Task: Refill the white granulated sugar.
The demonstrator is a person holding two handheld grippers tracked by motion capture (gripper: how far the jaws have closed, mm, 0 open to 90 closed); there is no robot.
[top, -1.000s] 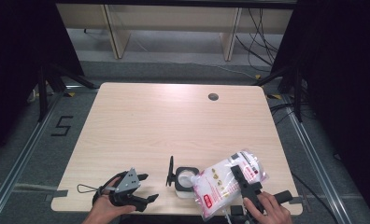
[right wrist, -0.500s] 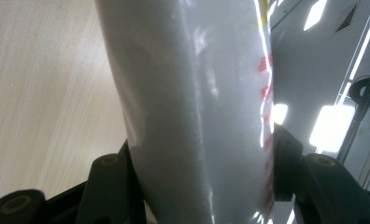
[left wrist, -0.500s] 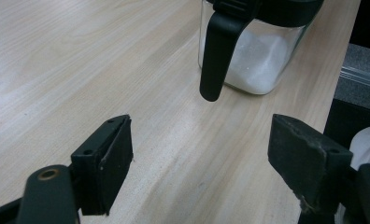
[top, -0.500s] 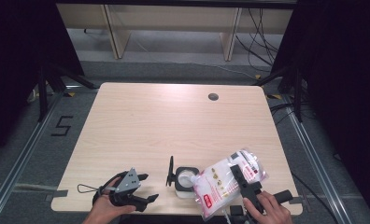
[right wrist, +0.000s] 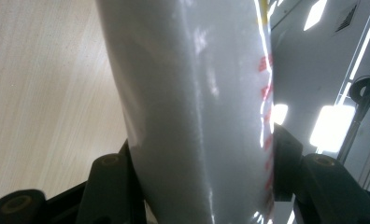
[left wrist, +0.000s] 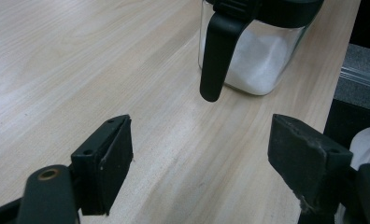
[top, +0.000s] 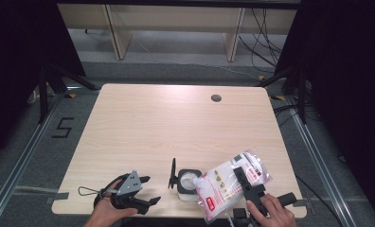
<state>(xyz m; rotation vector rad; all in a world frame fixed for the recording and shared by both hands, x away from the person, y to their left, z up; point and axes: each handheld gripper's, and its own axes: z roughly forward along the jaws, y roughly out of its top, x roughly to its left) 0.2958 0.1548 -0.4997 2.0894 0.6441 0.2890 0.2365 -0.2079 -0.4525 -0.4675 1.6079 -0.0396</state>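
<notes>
A clear jar point(top: 186, 182) with a black lid flipped open and white powder inside stands near the table's front edge; in the left gripper view the jar point(left wrist: 255, 56) sits just ahead with its black handle point(left wrist: 218, 51) hanging down. My left gripper point(top: 145, 191) rests on the table to the jar's left, open, nothing between its fingers point(left wrist: 109, 163). My right gripper point(top: 247, 182) is shut on a white and red plastic bag point(top: 228, 184), tilted over the jar's right side. In the right gripper view the bag point(right wrist: 202, 107) is squeezed between both jaws.
The pale wooden table point(top: 176, 123) has a round cable hole point(top: 216, 98) at the back right. Dark stands flank the table, and cables lie on the floor behind it. The front edge runs close under both hands.
</notes>
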